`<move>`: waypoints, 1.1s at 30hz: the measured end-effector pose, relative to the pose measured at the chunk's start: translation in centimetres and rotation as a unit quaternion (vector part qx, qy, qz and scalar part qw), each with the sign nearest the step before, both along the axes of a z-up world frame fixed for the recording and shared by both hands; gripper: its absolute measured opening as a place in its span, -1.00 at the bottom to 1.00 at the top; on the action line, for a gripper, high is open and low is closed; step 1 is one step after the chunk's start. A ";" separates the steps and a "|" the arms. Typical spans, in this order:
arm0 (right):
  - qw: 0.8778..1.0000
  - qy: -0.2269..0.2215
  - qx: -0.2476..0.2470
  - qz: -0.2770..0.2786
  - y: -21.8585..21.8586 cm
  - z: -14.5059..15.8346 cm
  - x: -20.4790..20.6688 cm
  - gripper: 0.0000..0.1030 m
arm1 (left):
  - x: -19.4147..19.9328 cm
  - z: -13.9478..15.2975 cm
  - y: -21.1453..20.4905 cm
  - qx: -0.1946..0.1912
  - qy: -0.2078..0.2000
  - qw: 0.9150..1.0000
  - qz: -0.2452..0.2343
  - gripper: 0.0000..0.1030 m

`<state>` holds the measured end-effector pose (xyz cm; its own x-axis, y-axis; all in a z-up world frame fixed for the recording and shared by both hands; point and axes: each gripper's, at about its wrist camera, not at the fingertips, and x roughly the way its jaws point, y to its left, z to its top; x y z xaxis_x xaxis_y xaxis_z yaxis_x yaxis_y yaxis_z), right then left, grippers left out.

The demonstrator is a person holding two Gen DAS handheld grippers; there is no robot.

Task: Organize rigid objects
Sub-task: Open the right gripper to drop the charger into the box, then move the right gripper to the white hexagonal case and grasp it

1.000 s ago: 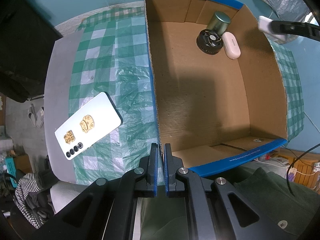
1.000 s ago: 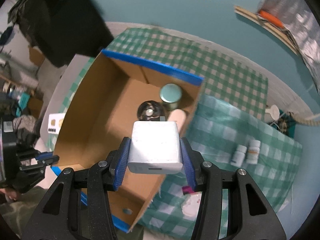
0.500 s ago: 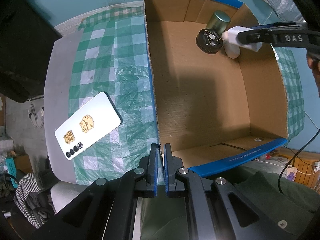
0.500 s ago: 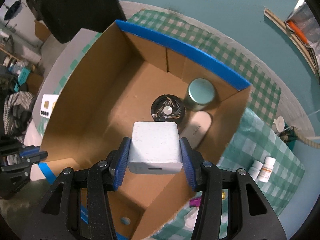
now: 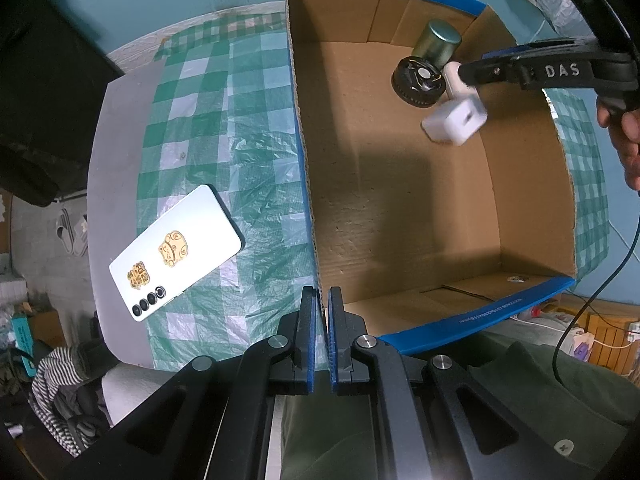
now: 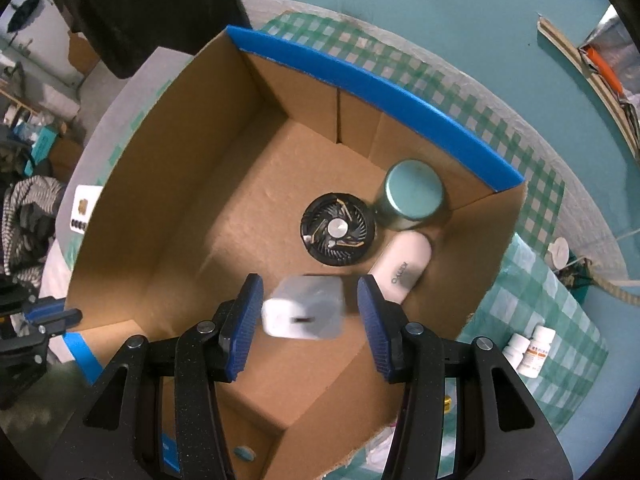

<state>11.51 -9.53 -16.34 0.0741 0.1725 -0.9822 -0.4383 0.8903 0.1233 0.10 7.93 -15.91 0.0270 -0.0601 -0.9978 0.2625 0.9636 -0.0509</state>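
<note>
A white charger block [image 6: 304, 312] drops, blurred, between the spread blue pads of my right gripper [image 6: 309, 280], touching neither pad. It hangs loose just over the floor of the blue-rimmed cardboard box [image 6: 360, 80]. The left wrist view shows the charger [image 5: 456, 120] under the right gripper [image 5: 466, 72]. In the box's far corner sit a black fan [image 6: 338, 228], a teal can [image 6: 412, 196] and a white oval case [image 6: 400, 272]. My left gripper [image 5: 323, 292] is shut on the near end of the box's left wall [image 5: 304, 160]. A white phone [image 5: 176, 252] lies on the cloth left of the box.
The box stands on a green checked cloth [image 5: 224, 100] over a grey table. Two white pill bottles [image 6: 528, 350] stand on the cloth right of the box. A person's hand [image 5: 624, 132] holds the right gripper. Dark clutter fills the left margin.
The right gripper came down into the box, opened its jaws and let go of the charger, which now falls free. The left gripper and the box kept still.
</note>
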 end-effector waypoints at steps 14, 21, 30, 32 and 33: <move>0.998 -0.020 0.017 -0.048 -2.9 3.7 -0.6 -0.02 | 0.3 -0.1 -0.2 0.002 0.003 1.000 -0.006 -0.90; 0.997 -0.030 0.015 -0.075 -5.1 5.2 -1.9 0.08 | 0.2 -0.1 -0.2 0.003 0.002 1.000 -0.008 -0.90; 0.992 -0.022 0.006 -0.125 -9.4 5.4 -4.0 0.17 | 0.1 -0.2 -0.2 0.004 0.001 1.000 -0.011 -0.90; 0.990 -0.019 0.004 -0.139 -10.5 5.3 -4.7 0.18 | 0.0 -0.1 -0.2 0.004 0.001 1.000 -0.012 -0.90; 0.989 -0.017 0.004 -0.145 -11.0 5.3 -4.9 0.22 | 0.0 -0.1 -0.2 0.003 0.001 1.000 -0.012 -0.90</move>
